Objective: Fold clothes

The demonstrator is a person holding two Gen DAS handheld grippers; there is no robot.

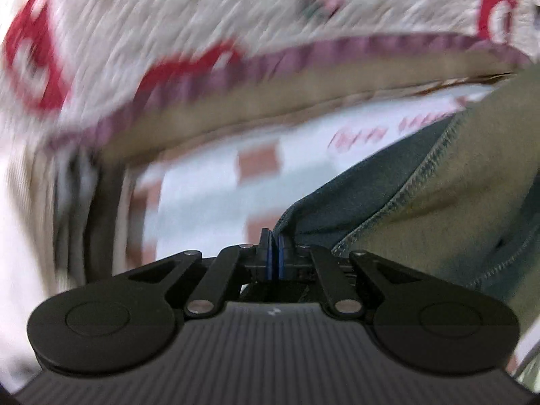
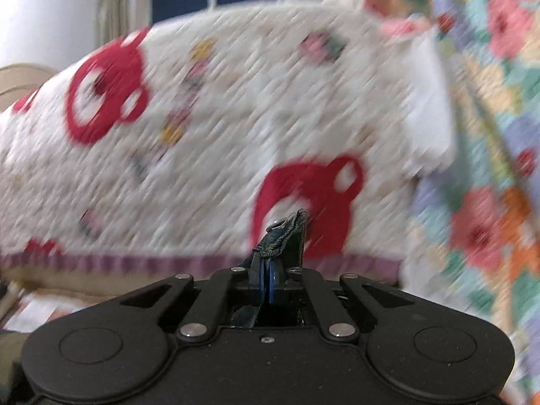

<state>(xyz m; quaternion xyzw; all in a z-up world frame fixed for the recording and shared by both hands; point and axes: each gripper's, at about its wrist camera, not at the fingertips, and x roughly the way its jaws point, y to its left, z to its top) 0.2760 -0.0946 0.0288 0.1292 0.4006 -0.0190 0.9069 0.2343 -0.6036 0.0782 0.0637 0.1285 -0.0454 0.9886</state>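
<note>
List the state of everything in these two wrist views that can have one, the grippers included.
left gripper: shut on the garment's edge.
right gripper: shut on a dark stitched corner with a snap.
dark green garment: held up, hanging loose, unfolded.
white quilt with red prints: spread over the bed.

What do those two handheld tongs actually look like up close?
Both look alike. The left tongs and right tongs are matt black, with two round discs at the base, slanted link bars joined by silver pins, and narrow fingers lined with blue pads. The left body is ribbed; the right is smooth and dusty. No cables or sleeves show.
</note>
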